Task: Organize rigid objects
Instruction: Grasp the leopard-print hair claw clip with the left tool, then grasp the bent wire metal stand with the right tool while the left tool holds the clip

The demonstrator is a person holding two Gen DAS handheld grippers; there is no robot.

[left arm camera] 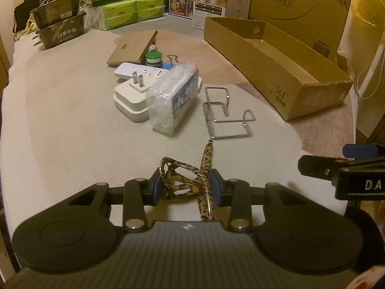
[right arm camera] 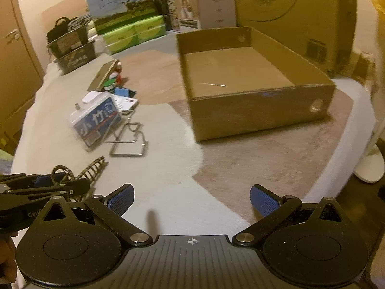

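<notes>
- Left claw is pinched onto a leopard-print hair clip low on the white cloth-covered table; its blue pads press the clip's looped end from both sides, while one long patterned prong runs forward between them and another trails back toward the camera.
- The clip looks like hard plastic, light and stiff; its glossy finish suggests it could slide in the grip, and its open, tangled shape could twist; a hold across the loops, as here, seems firmer than one on a single prong.
- Right claw hangs spread wide and empty just beside the left one, its pads well apart over bare cloth; nothing lies between them.
- The open cardboard box stands empty further back on the right, well apart from the clip; it is the likely destination, though that is a judgement.
- Waiting near the middle of the table: a bent wire rack, a plastic-wrapped packet and a white plug adapter, the last two touching.
- The wire rack looks rigid but springy and thin; the wrapped packet's film may be slippery.
</notes>
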